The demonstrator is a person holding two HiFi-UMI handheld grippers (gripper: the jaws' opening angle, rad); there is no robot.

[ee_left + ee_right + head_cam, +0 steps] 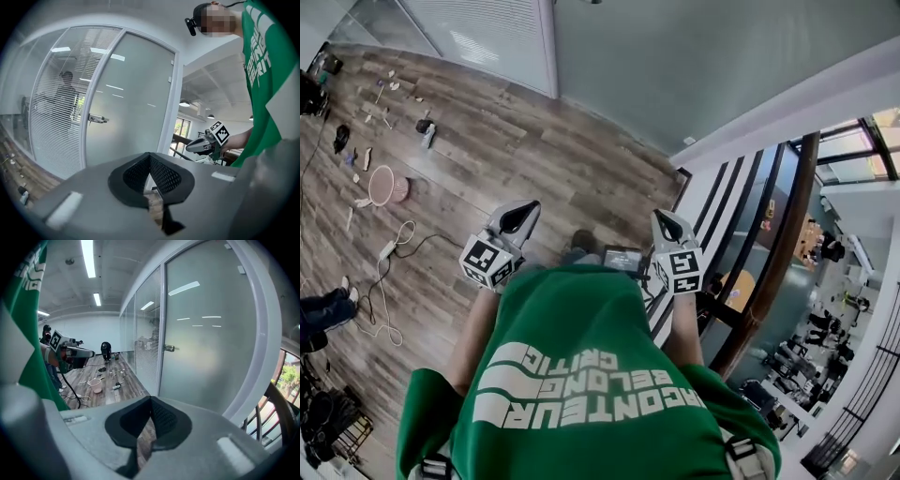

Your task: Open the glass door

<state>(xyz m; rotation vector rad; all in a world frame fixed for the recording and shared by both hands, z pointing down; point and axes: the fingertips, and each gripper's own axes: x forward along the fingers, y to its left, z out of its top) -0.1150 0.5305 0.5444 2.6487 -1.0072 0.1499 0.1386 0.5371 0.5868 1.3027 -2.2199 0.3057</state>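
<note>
Frosted glass door (211, 343) is standing closed ahead, its handle (169, 348) well apart from both grippers. Left hand-held gripper (150, 157) and right hand-held gripper (151, 401) are hanging empty, jaws together. Approach step likely; next move is calling for opening one gripper at the handle.

Head view: overhead, facing steeply down onto green shirt (581, 375) and wood floor (506, 159).
Left gripper view: low, facing glass door (136, 103), fairly near; right gripper (188, 146) at frame right.
Right gripper view: same door (211, 333), shared; left gripper (90, 353) at frame left.
</note>
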